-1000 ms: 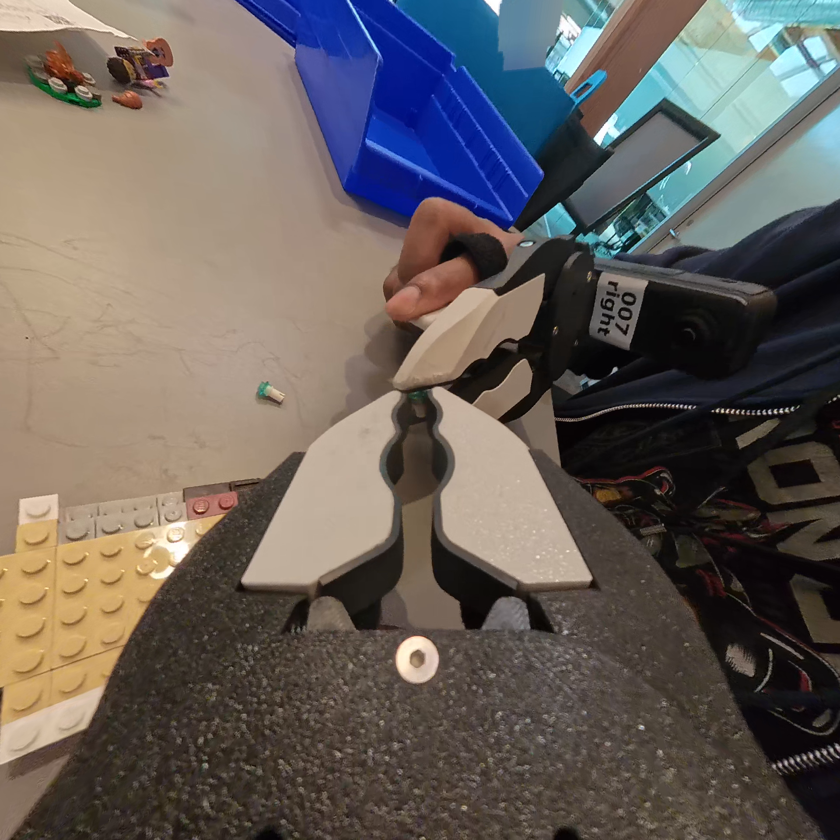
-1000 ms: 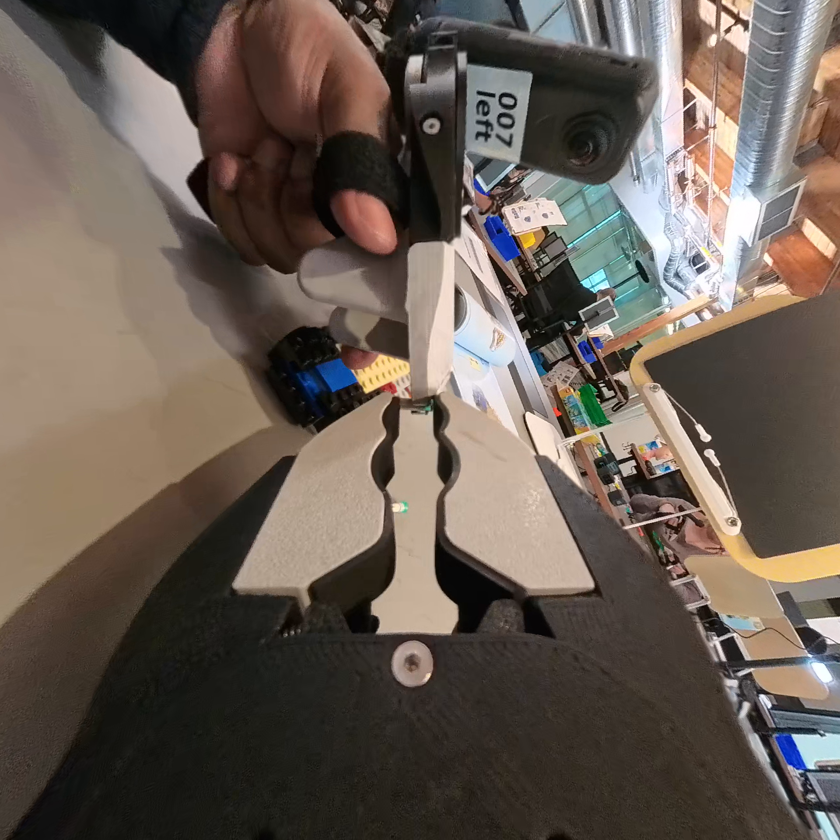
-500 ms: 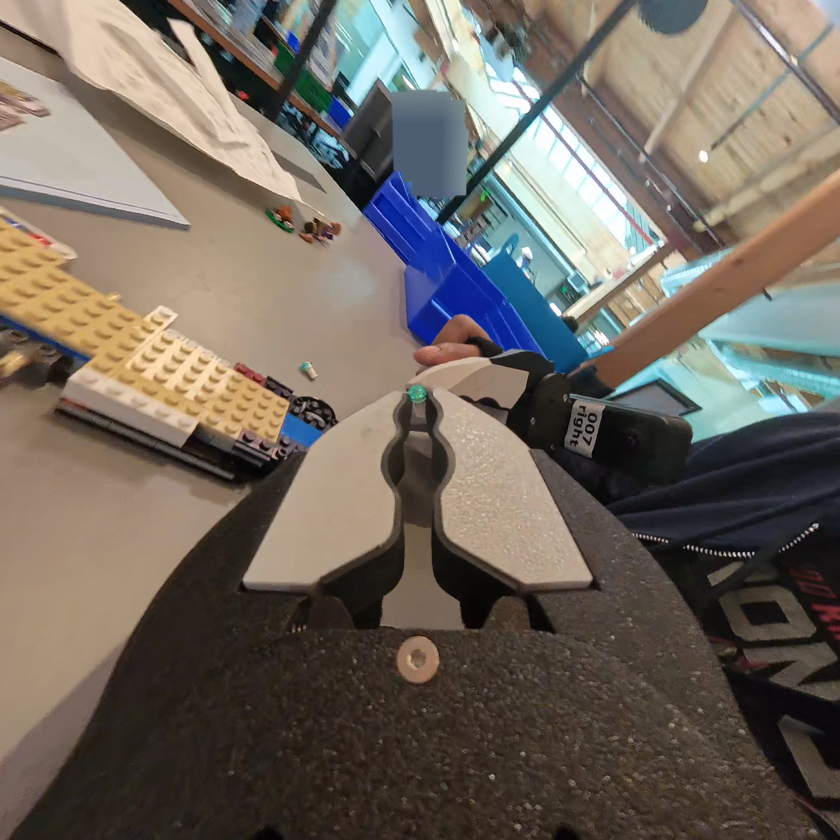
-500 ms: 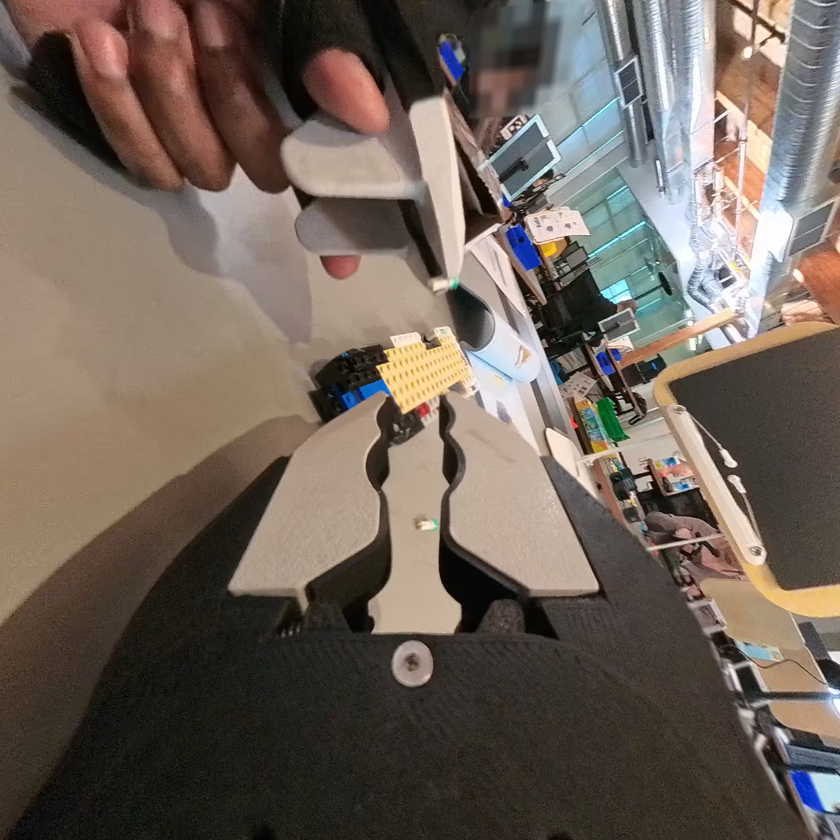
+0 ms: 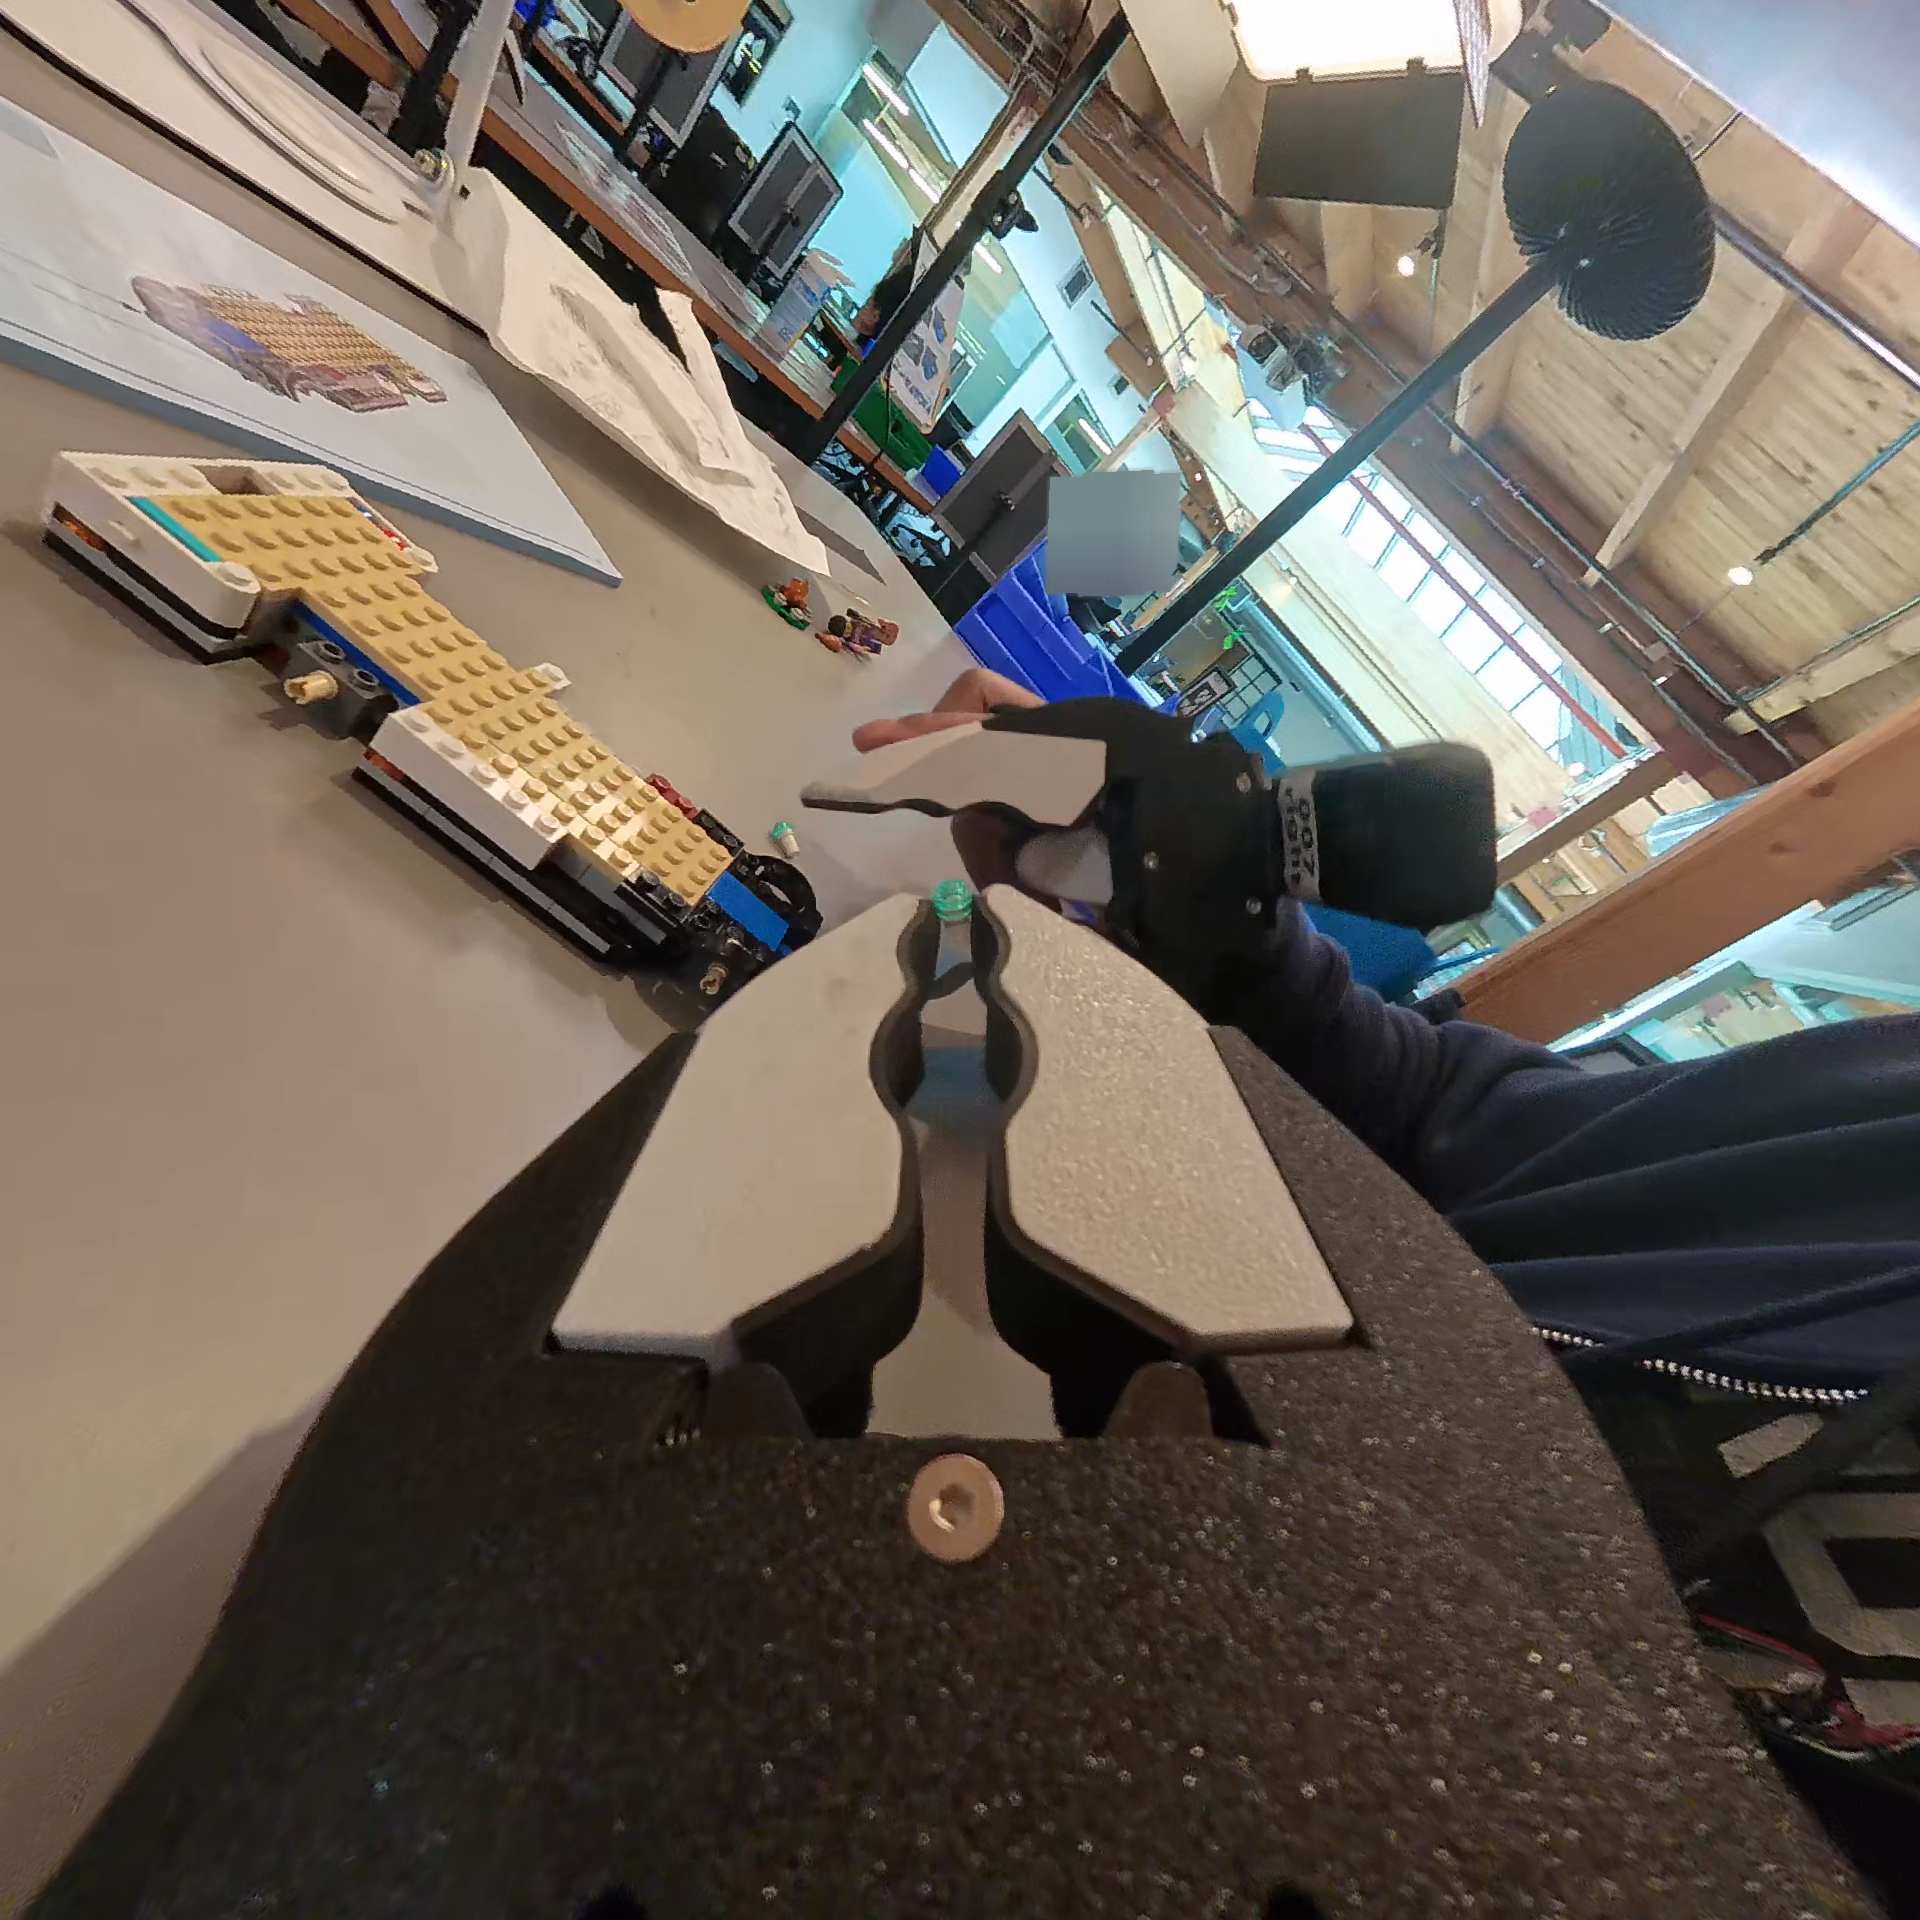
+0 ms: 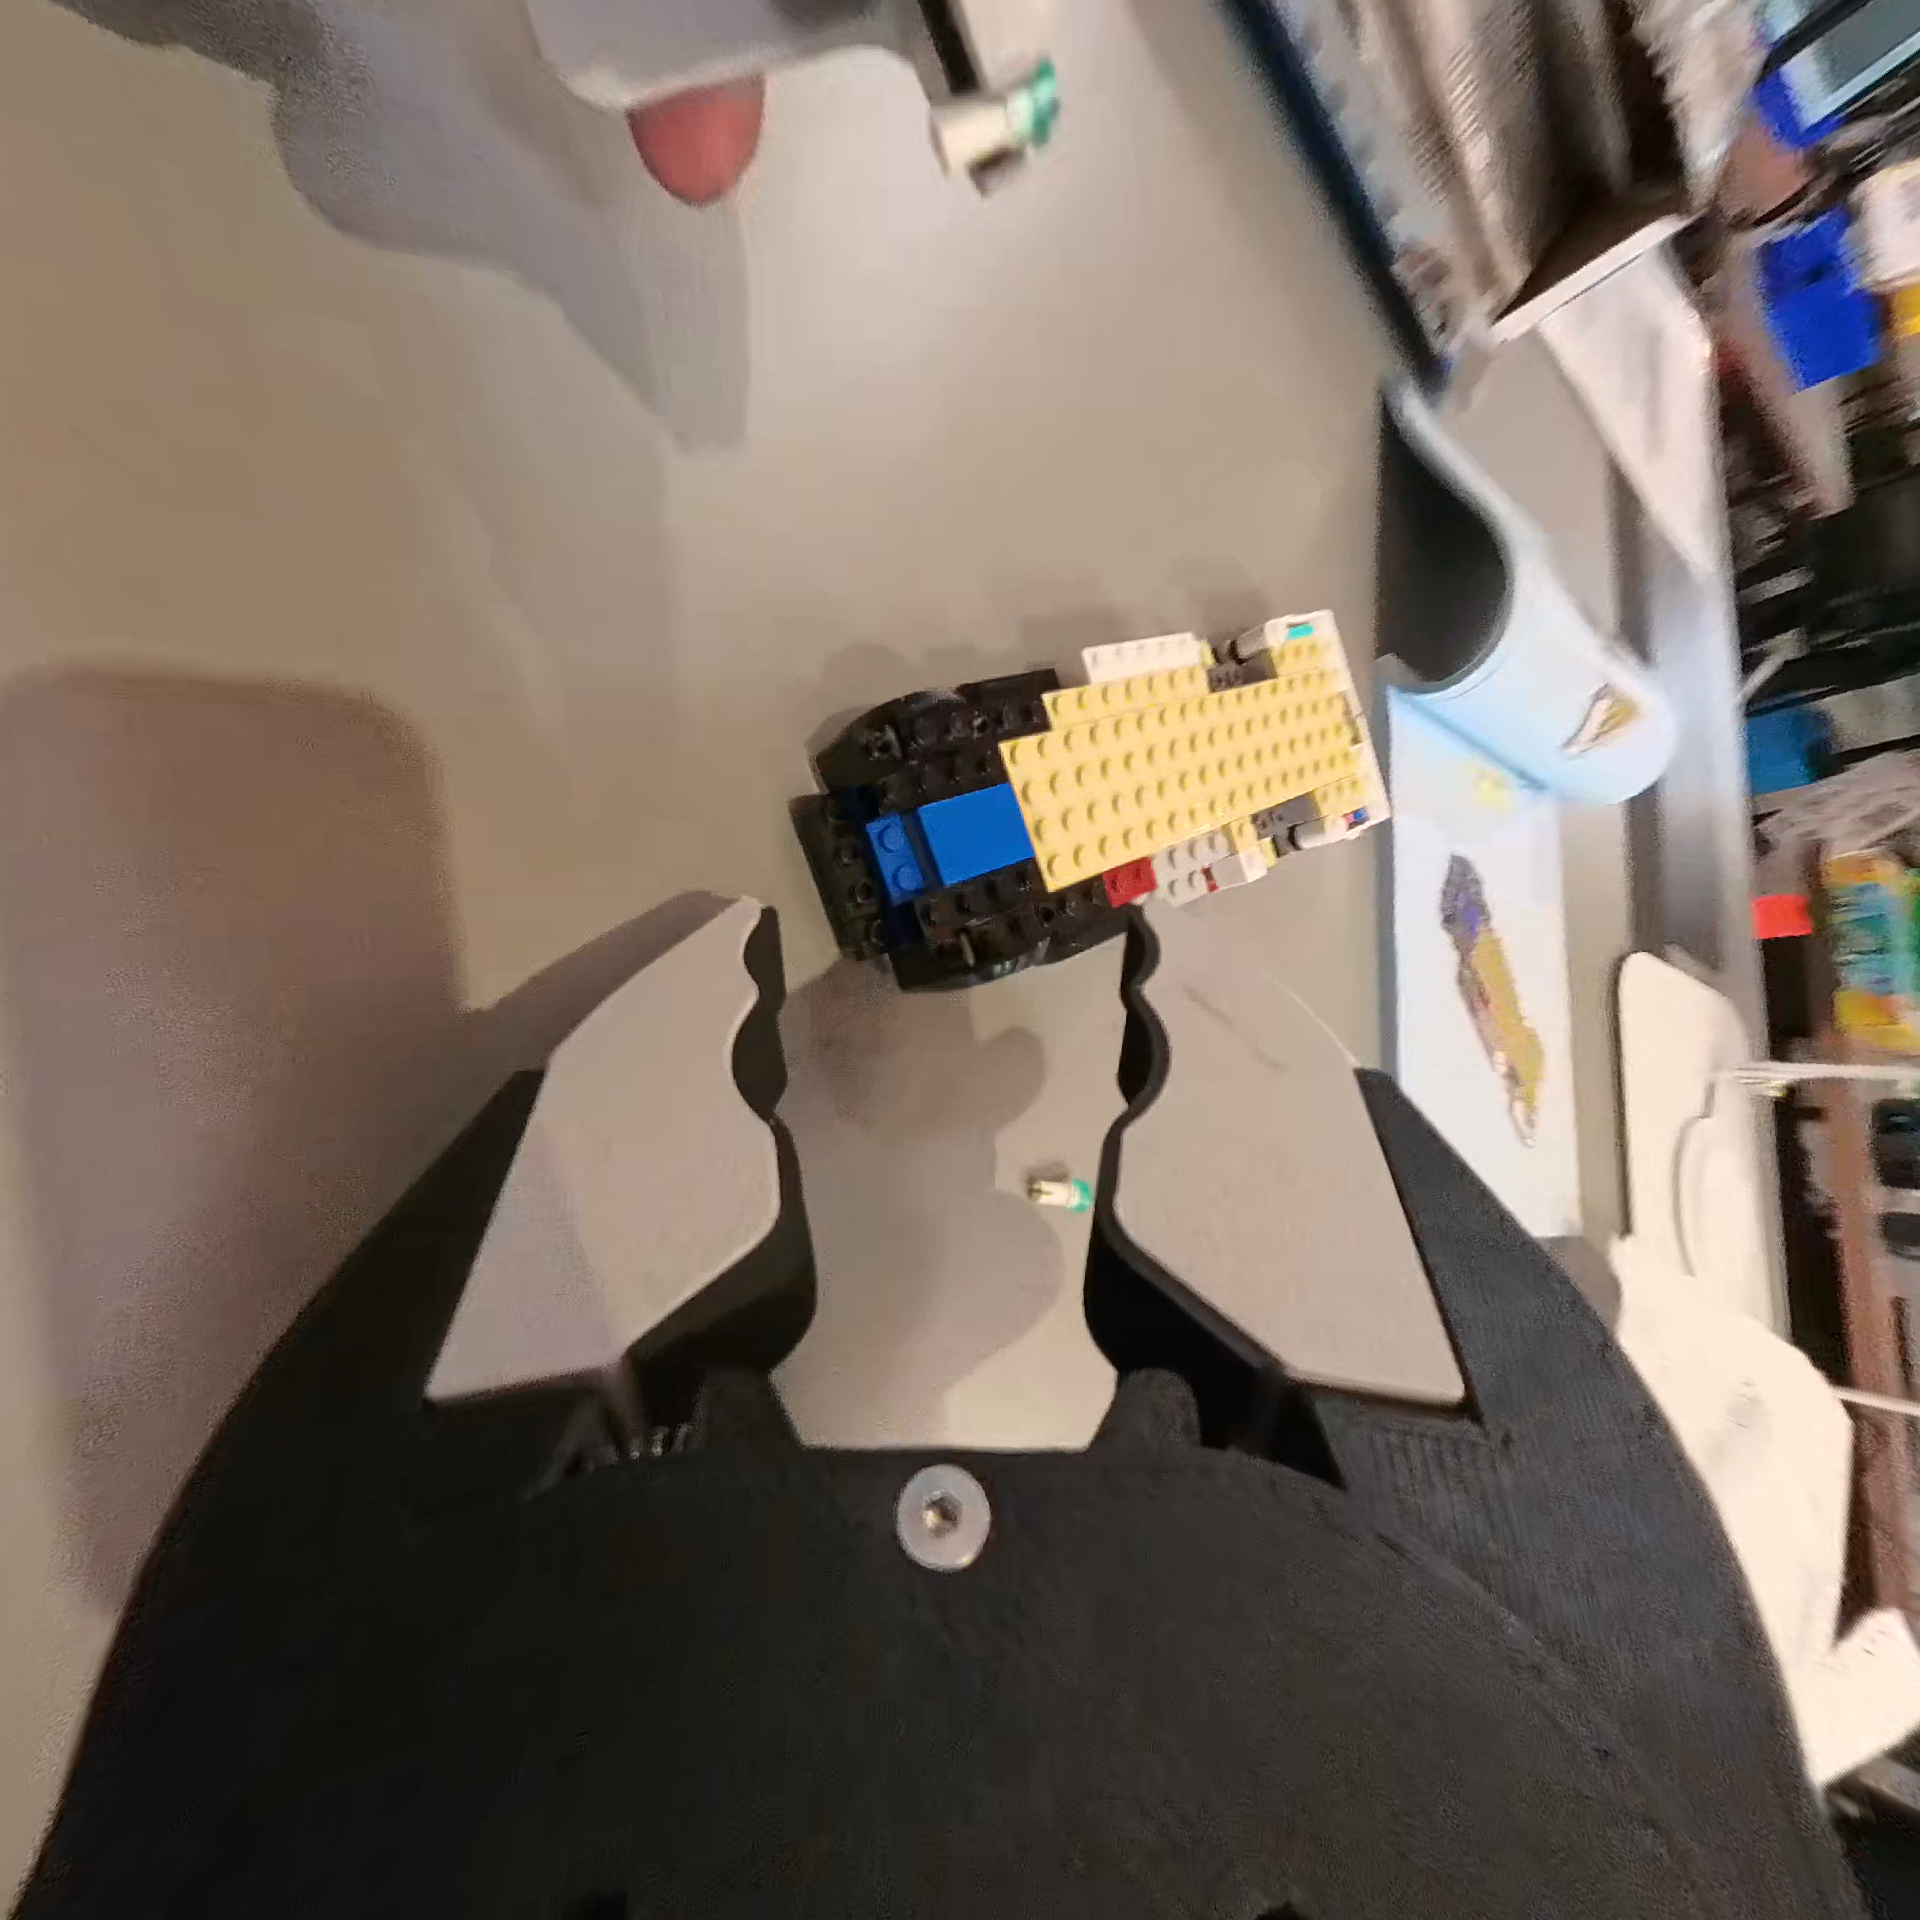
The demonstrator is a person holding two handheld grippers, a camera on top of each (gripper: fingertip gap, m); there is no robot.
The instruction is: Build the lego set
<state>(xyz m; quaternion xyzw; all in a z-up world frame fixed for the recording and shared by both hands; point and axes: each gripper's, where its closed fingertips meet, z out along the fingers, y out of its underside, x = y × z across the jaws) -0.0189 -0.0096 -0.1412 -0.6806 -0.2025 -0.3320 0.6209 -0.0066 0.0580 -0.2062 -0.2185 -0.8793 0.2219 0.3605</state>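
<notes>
**Green stud pinched at the very tips, spare piece loose on the table**

Green and translucent, the small round stud (image 5: 951,900) sat clamped between the extreme tips of the left gripper (image 5: 951,914), whose fingers stood nearly together on it, lifted clear of the grey table (image 5: 260,1039) on the near side of the brick model (image 5: 436,665). With so little of the piece inside the pads, a slight twist or a knock would probably have been enough to squirt it out, and it would likely have rolled away across the bare table.

Beside it, the right gripper (image 6: 940,940) was spread wide and held nothing, hovering just short of the model's black and blue end. A second tiny green-and-white piece (image 6: 1060,1193) lay loose on the table near the model, below the open fingers; a careless sweep could have flicked it off, or a descending finger (image 6: 644,1122) could have nudged the model itself.
</notes>
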